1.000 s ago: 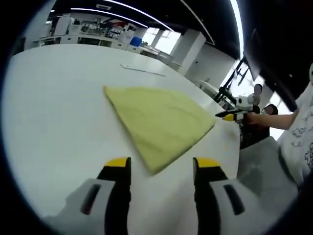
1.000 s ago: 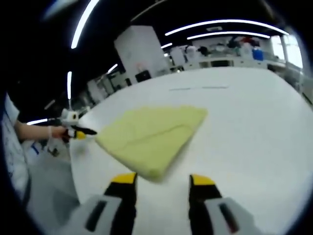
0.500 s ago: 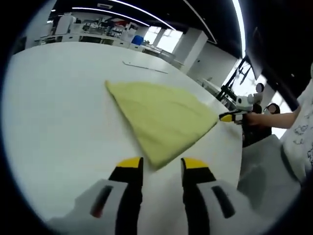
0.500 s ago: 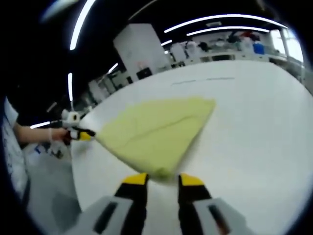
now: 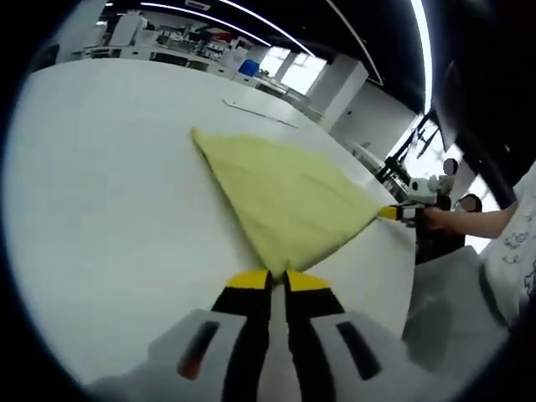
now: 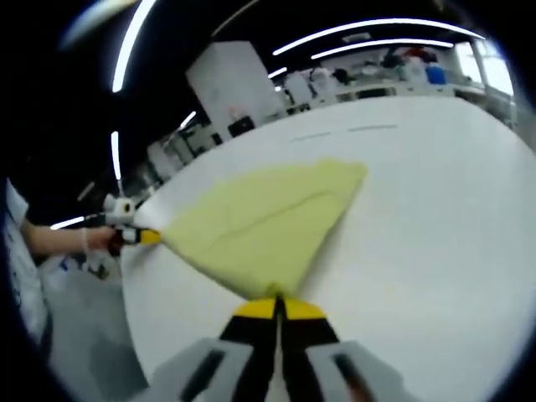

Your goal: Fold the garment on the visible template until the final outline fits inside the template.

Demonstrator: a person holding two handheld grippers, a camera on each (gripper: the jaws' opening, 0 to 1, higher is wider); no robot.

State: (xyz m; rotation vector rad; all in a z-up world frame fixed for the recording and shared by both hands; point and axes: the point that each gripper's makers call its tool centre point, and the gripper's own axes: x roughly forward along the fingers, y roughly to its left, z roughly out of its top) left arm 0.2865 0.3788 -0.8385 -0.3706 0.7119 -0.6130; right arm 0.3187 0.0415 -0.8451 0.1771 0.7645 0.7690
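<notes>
A: Where is the garment?

B: I see the pale yellow folded cloth garment (image 5: 280, 197) lying flat on the wide white counter (image 5: 100, 184), one corner toward each gripper.

A: And the fingers?

B: My left gripper (image 5: 277, 280), yellow-tipped, is clenched on the near corner. My right gripper (image 6: 277, 308) is likewise clamped on its corner of the cloth (image 6: 264, 226). Each gripper appears at the far corner in the other's view, held by a hand (image 5: 444, 219).
</notes>
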